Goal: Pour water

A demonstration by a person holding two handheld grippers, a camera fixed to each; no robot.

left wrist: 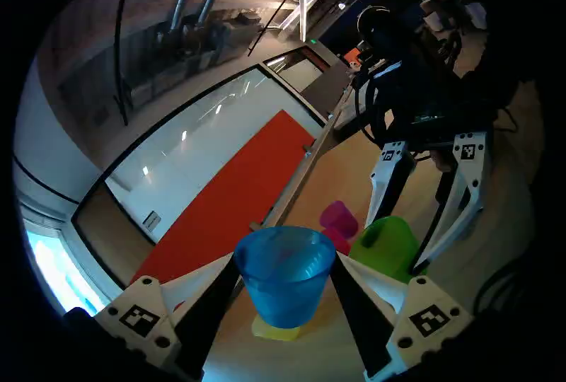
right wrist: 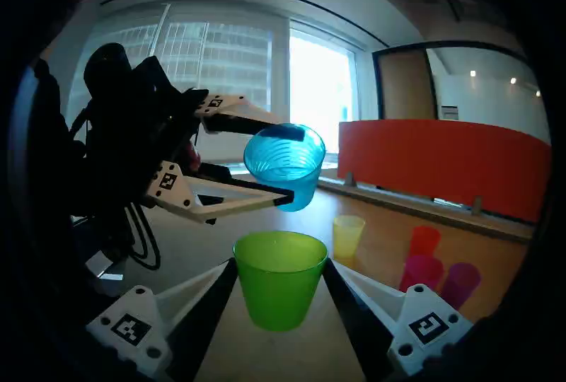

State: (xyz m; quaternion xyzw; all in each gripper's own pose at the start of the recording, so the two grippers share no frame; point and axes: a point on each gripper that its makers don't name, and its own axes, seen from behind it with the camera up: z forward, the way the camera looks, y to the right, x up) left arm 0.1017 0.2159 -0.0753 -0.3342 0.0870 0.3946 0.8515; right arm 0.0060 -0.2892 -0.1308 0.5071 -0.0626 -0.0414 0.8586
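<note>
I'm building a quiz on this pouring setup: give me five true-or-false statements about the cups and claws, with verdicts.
1. The left claw grips the blue cup. True.
2. The right claw is empty. False: it grips the green cup.
3. The blue cup is tilted and higher than the green cup. True.
4. The green cup lies on its side. False: it is upright.
5. The yellow cup stands on the table. True.

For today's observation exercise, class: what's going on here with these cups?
A person holds a claw in each hand. The left claw grips a blue cup, raised and tipped towards a green cup gripped by the right claw. Whether water is running, I cannot tell. A yellow cup stands on the table beyond.
</note>
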